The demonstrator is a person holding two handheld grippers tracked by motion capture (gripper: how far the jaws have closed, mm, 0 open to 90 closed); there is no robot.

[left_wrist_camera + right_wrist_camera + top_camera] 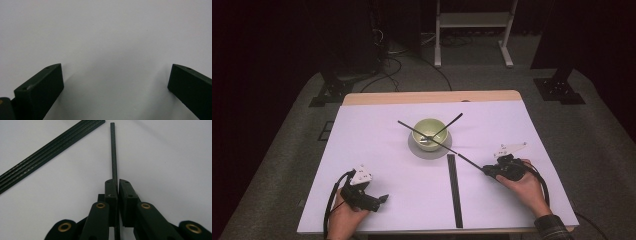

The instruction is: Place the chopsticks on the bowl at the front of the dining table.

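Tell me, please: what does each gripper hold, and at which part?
The right gripper holds a thin black stick by its near end. The left gripper holds nothing; its jaws stand open.

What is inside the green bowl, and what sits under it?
Two thin black sticks cross in the green bowl, their ends poking over its rim. Something pale lies at the bottom, too small to identify. Under the bowl is a grey round mat, its middle covered.
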